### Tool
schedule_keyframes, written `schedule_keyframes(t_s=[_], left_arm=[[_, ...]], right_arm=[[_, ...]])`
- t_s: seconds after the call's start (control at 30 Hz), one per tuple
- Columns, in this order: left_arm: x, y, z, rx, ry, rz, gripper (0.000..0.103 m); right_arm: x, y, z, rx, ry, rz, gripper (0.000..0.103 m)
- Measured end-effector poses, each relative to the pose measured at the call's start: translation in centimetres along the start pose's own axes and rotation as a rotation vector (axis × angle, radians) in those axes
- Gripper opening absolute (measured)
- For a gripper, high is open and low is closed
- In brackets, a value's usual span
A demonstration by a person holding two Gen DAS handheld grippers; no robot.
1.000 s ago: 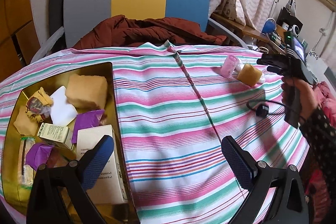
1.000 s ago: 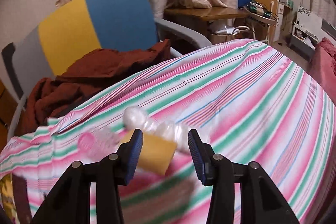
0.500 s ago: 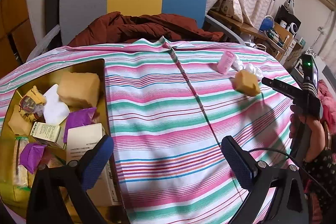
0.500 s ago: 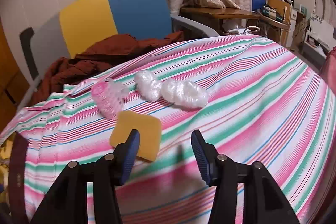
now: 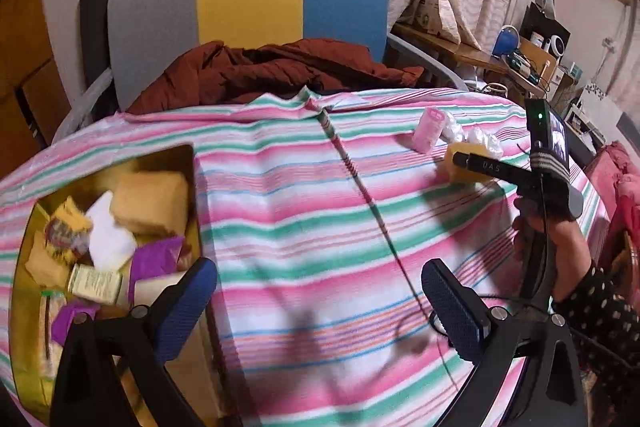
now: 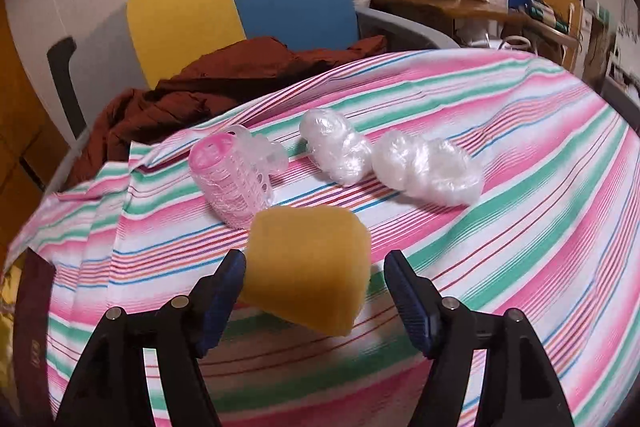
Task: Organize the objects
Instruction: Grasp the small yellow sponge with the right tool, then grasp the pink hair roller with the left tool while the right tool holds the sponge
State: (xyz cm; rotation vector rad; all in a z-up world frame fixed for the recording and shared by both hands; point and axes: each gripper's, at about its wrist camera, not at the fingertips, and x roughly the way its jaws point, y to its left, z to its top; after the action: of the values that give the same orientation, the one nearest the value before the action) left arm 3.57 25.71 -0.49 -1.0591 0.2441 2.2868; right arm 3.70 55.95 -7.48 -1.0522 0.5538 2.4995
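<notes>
- Two grippers are showing: the right gripper (image 6: pixel 314 279) is sitting at the bottom centre of the right wrist view with its jaws spread wide, and the yellow sponge (image 6: pixel 306 267) is lying between them on the striped cloth (image 6: pixel 520 187).
- Its left pad is looking very close to the sponge's left edge, perhaps touching; the right pad is standing clear, with cloth showing in the gap.
- The sponge is lying slightly askew, with its longer side running from upper left to lower right of the frame, so the jaws are spanning roughly across its shorter width.
- Just above it in the frame, the pink hair roller (image 6: pixel 232 183) is lying nearly against the sponge's upper left corner, with two clear plastic bundles (image 6: pixel 428 167) further right.
- In the left wrist view, the left gripper (image 5: pixel 320 311) is hanging wide and empty over bare cloth at the bottom, well apart from the sponge at the far right.
- The gold tray (image 5: pixel 192 163) of collected items is lying at that view's left edge.
- Judging from this, the right gripper is the nearer, and closing should be catching the sponge.
</notes>
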Motion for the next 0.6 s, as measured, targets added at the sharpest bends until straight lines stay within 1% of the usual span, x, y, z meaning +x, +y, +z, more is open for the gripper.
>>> schedule_keyframes(t_s=[0.03,0.07,0.13,0.27,0.3,0.37,0.47,0.53,0.6], left_arm=[[0.2,-0.2,0.4,0.007,-0.005,-0.002,0.103],[0.5,-0.5,0.8,0.015,-0.008,-0.006,0.103],[1.3,-1.1,1.8,0.029,-0.016,-0.019,0.103],[3.5,-2.7,3.8,0.05,-0.026,-0.043,0.103],[4.4,-3.3,4.4,0.058,-0.031,-0.056,0.103],[5.7,-4.4,5.4,0.073,-0.028,-0.056,0.103],[8.6,-6.6,7.4,0.105,-0.018,-0.086,0.103],[10.4,-8.1,8.5,0.131,-0.015,-0.112,0.103],[12.3,-9.5,9.6,0.146,0.002,-0.116,0.103]], right_arm=[[-0.1,0.0,-0.1,-0.004,-0.009,0.018,0.059],[-0.3,0.1,-0.3,-0.013,-0.012,0.023,0.059],[-0.6,0.2,-0.4,-0.03,-0.017,0.027,0.055],[-1.8,-0.8,-0.9,-0.037,-0.05,-0.01,0.054],[-2.1,-1.4,-1.0,-0.019,-0.059,-0.021,0.054],[-2.2,-2.8,-1.3,0.046,-0.067,-0.035,0.054],[-1.9,-4.1,-1.6,0.11,-0.064,-0.02,0.054],[-1.8,-4.4,-1.6,0.121,-0.07,-0.015,0.054],[-1.8,-4.4,-1.8,0.121,-0.079,-0.018,0.054]])
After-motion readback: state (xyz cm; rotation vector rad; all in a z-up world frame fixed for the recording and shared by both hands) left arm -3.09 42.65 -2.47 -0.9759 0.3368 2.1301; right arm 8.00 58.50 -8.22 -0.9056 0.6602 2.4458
